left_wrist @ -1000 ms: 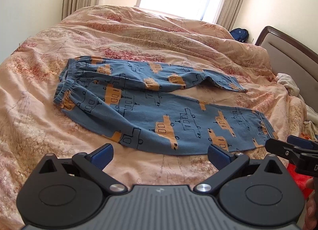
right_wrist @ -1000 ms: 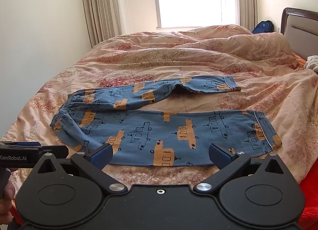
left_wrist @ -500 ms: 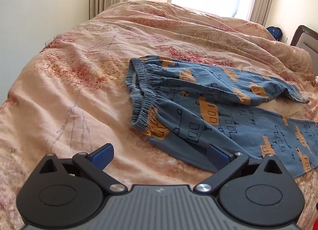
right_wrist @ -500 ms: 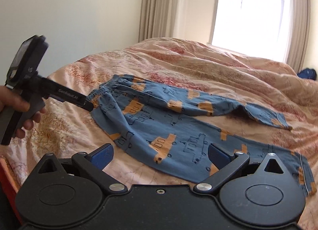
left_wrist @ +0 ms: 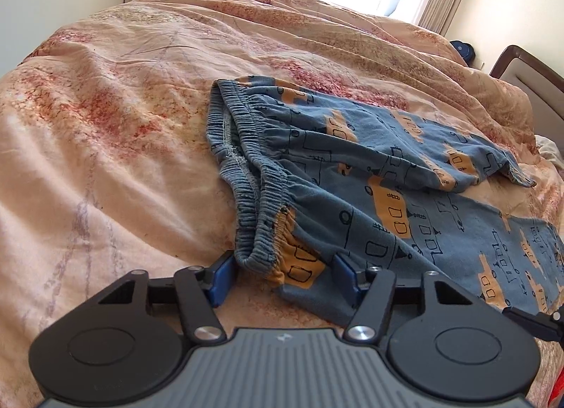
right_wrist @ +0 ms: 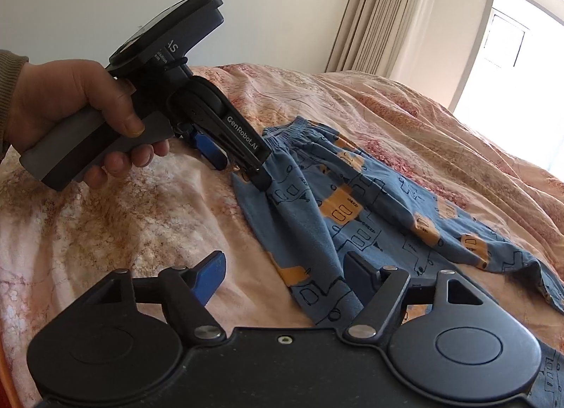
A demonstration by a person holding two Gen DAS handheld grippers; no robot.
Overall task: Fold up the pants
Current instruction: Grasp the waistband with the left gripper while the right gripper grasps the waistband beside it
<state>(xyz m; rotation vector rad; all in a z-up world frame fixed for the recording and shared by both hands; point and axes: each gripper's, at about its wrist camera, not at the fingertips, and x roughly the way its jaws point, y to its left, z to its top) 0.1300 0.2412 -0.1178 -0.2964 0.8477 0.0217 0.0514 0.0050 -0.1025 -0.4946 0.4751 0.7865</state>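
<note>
Blue pants [left_wrist: 352, 175] with orange vehicle prints lie on a peach quilt [left_wrist: 123, 126] mottled with red.

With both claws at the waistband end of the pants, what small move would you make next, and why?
Probably finish closing both: the left claw straddles the waistband corner, the right claw straddles the near edge of the pants, both closing, neither visibly pinching yet.

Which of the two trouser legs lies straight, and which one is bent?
The near leg, beside the left gripper, lies straight. The far leg bends downward at its cuff.
</note>
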